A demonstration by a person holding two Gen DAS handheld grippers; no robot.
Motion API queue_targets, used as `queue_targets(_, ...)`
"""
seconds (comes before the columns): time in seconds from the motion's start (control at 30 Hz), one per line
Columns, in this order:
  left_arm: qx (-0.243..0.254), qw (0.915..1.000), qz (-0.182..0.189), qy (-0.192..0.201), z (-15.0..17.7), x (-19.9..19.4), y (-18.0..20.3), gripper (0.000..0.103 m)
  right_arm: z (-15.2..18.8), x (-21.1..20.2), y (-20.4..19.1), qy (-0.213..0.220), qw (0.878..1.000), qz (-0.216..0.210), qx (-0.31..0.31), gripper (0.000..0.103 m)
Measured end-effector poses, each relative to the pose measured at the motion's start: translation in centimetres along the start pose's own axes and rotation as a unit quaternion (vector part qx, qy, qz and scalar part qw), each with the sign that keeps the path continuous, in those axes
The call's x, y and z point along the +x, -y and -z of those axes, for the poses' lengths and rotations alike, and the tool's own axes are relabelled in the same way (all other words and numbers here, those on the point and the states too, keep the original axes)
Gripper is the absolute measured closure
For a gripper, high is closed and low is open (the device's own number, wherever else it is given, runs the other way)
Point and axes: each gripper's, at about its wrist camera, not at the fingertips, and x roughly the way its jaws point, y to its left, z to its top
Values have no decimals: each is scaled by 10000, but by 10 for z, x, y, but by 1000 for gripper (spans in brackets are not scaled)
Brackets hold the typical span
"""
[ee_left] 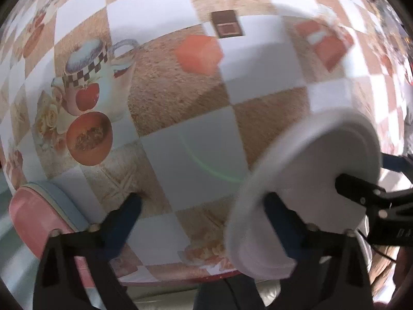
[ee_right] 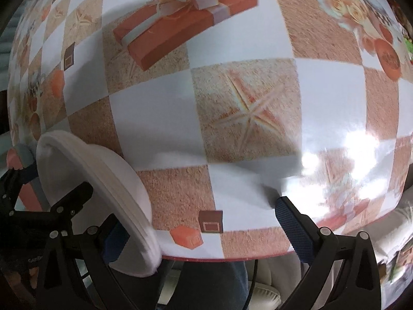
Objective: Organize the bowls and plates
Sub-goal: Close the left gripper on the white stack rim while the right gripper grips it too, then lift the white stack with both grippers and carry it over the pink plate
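A white plate (ee_left: 309, 170), which may be a stack of thin ones, stands tilted near the table's front edge. My left gripper (ee_left: 202, 199) is open wide over the tablecloth. Its right finger (ee_left: 281, 227) lies against the plate's face, and nothing is between its pads. A black finger (ee_left: 358, 191) of the right gripper also overlaps the plate from the right. In the right wrist view the same plate (ee_right: 103, 180) leans at the lower left. My right gripper (ee_right: 198, 211) is open, with its left finger (ee_right: 116, 237) at the plate. I cannot tell whether either finger presses on it.
A glossy checked tablecloth (ee_left: 165, 98) printed with cups, fruit and gift boxes covers the table. A pink and pale blue object (ee_left: 41, 219) sits past the front left corner. The table's red front edge (ee_right: 232, 257) runs along the bottom, with a person's legs below it.
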Motion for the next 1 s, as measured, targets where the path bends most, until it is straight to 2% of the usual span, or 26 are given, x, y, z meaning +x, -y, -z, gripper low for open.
queue_targets(0.07, 43, 10000, 14, 38, 4, -2, 3, 17, 5, -2, 1, 11, 9997, -257, 46, 16)
queue_targets(0.1, 32, 9999, 94, 85, 5, -3, 3, 20, 6, -2, 0, 4, 9994, -325, 65, 20)
queue_targets(0.2, -51, 9995, 252, 172, 5, -3, 1, 22, 10, -1, -6, 45, 9991, -433, -9, 39)
queue_targets(0.27, -42, 9994, 297, 186, 6, -3, -1, 22, 12, -2, -14, 90, 9982, -585, -98, 64)
queue_targets(0.33, -37, 9993, 331, 163, 7, -2, -5, 26, 12, -1, -21, 75, 9974, -712, -116, 77)
queue_targets(0.37, -28, 9991, 388, 192, 10, -3, -7, 35, 12, -2, -25, 89, 9971, -743, -140, 86)
queue_targets(0.4, 38, 9983, 524, 242, 11, -6, -6, 56, 12, -3, -28, 98, 9968, -768, -174, 88)
queue_targets(0.43, 90, 9969, 750, 234, 13, -12, -1, 72, 13, -3, -31, 97, 9967, -775, -204, 88)
queue_targets(0.47, 90, 9960, 866, 192, 13, -11, 1, 81, 14, -3, -35, 84, 9964, -806, -246, 88)
queue_targets(0.53, 138, 9962, 822, 239, 16, -13, 2, 81, 16, -3, -39, 65, 9974, -657, -278, 89)
queue_targets(0.67, 155, 9965, 760, 298, 22, -20, 4, 81, 23, -2, -39, -37, 9967, -797, -128, 89)
queue_targets(1.0, 15, 9947, 721, 737, 26, -64, -8, 81, 30, -38, -69, 236, 9967, -692, -354, 89)
